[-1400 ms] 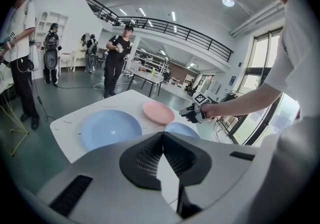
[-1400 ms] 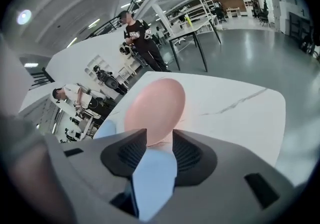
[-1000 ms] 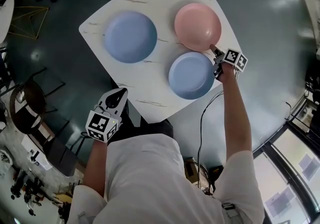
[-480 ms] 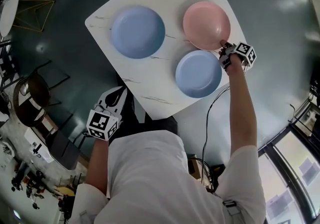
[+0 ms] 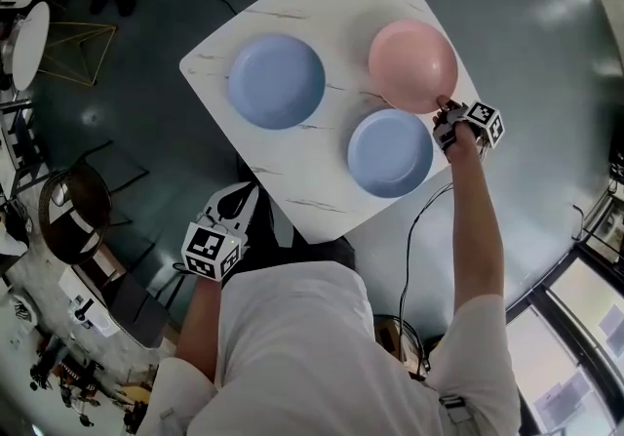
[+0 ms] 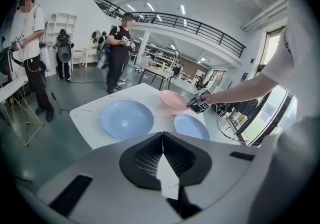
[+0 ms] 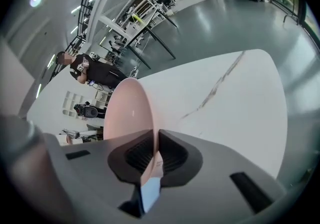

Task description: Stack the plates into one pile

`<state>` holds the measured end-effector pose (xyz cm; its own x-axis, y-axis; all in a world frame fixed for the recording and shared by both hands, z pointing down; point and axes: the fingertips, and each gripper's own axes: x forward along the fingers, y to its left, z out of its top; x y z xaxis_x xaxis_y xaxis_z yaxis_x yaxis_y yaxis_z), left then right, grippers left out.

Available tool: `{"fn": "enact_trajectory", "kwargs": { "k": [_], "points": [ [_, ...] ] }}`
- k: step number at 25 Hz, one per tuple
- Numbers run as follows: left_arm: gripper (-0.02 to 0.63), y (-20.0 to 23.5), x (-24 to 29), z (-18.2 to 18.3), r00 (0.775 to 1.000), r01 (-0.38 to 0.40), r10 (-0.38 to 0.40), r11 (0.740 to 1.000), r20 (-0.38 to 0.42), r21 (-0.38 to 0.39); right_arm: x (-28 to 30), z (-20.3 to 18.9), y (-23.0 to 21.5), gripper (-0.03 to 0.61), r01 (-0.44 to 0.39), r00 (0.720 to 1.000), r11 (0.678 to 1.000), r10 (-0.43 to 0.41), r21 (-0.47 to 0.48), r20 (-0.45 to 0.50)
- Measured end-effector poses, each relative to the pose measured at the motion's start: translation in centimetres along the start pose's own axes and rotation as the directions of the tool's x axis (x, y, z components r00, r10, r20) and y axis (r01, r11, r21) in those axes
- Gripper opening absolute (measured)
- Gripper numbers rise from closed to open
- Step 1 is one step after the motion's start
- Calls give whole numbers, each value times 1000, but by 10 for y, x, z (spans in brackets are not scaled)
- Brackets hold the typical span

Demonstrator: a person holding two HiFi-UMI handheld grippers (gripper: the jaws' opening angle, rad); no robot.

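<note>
My right hand-held gripper (image 5: 444, 108) is pinched on the rim of the pink plate (image 5: 412, 63) at upper right, so I'd lift it level, hold firm and centre it over the blue plate (image 5: 390, 152) just below it on the counter (image 5: 292, 161); my left hand-held gripper (image 5: 242, 196) is closed, empty.

One white marble bench (image 5: 292, 166) carries three plates in all, two of them blue, the left blue plate (image 5: 276, 80) and the right blue plate (image 5: 390, 152), plus one pink plate (image 5: 412, 63), and two tools show, the left tool (image 5: 237, 198) and the right tool (image 5: 443, 107).
</note>
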<state>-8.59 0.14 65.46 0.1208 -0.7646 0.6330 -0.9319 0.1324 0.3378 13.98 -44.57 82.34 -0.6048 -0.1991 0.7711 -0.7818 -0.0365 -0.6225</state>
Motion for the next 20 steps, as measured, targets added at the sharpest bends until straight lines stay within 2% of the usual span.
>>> {"fn": "enact_trajectory", "kwargs": {
  "k": [8,15,20],
  "points": [
    [14,-10,-15,9,999,37,-37,998,19,43,-48,-32,-9,35,7,1000,1000,-7,-15,7],
    [14,-29,-23,14,997,74,-75,994,8,82,-92,-78,-32,35,11,1000,1000,-11,26,15],
    [14,-38,-27,11,996,92,-92,993,2,79,-111,-114,-55,35,16,1000,997,-18,73,15]
  ]
}}
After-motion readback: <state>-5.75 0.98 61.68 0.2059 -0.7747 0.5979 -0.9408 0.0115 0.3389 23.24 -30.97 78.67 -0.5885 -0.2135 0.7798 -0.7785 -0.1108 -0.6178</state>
